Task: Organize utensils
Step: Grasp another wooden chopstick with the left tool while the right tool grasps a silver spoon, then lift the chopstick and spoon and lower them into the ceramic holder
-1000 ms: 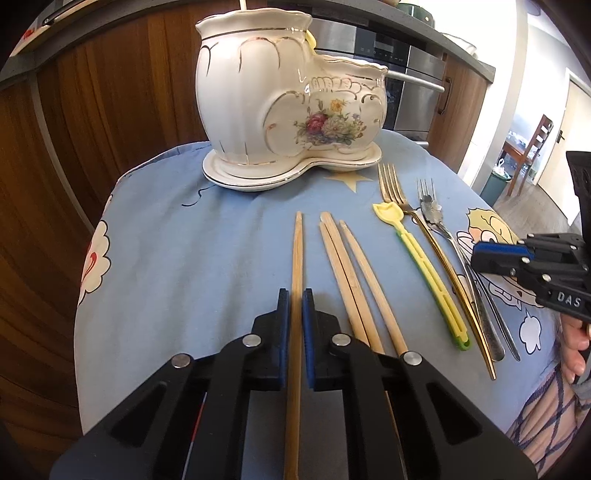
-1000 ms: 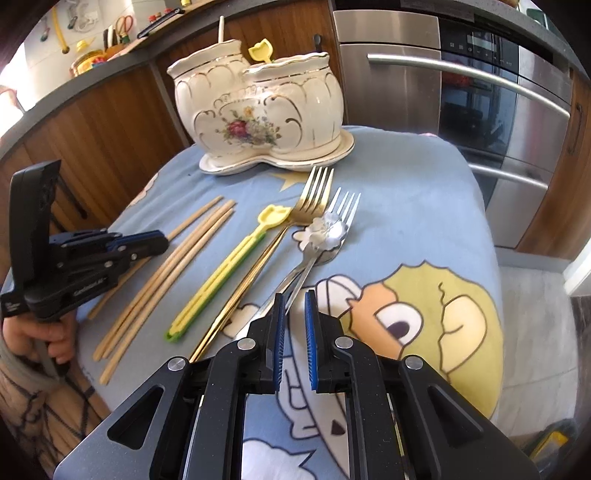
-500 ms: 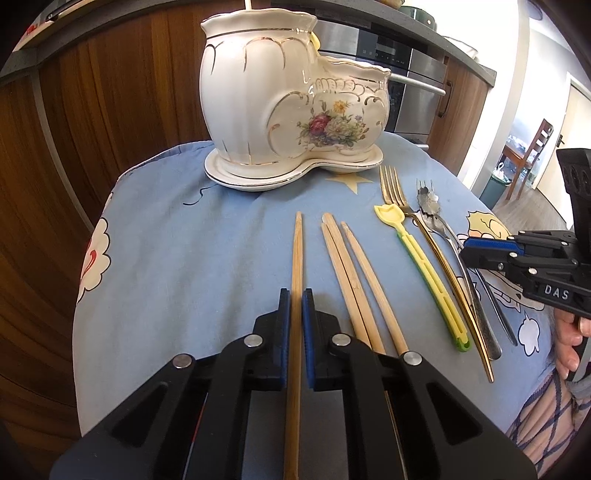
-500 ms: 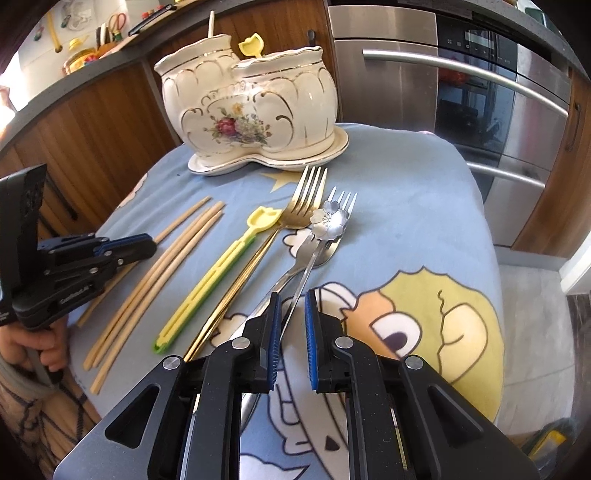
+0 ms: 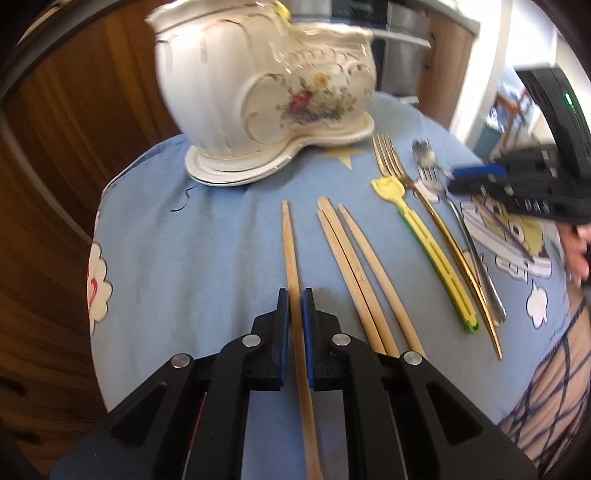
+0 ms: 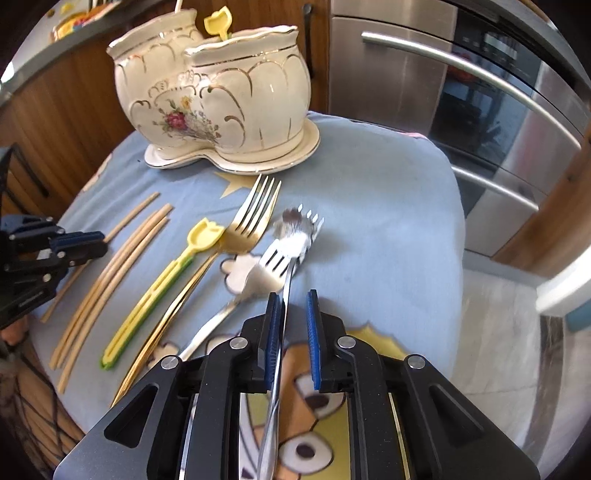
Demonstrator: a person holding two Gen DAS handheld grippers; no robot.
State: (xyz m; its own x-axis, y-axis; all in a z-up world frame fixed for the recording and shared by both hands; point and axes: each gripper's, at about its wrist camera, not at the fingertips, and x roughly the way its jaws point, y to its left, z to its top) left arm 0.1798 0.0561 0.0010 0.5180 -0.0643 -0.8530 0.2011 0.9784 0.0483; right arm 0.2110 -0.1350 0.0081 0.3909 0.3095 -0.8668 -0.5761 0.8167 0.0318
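A white floral ceramic utensil holder (image 5: 266,85) stands on its saucer at the back of the blue cloth (image 5: 207,258); it also shows in the right wrist view (image 6: 221,99). My left gripper (image 5: 295,299) is shut on a bamboo chopstick (image 5: 291,258). Three more chopsticks (image 5: 354,266) lie to its right. My right gripper (image 6: 291,299) holds a thin flower-ended silver utensil (image 6: 291,236), lifted off the cloth, against its left pad, with a gap to the right pad. A silver fork (image 6: 258,273), a gold fork (image 6: 255,214) and a yellow-green utensil (image 6: 162,284) lie beside it.
A yellow utensil (image 6: 218,26) stands in the holder. Wooden cabinets (image 5: 74,147) stand behind the table, a steel oven (image 6: 461,92) at the right. The cloth's edge drops off at the right (image 6: 456,236) toward the floor.
The right gripper has lifted the flower-ended utensil off the cloth and its jaws stand wider apart. The left gripper has swung slightly, still shut on the chopstick; the holder looks nearer.
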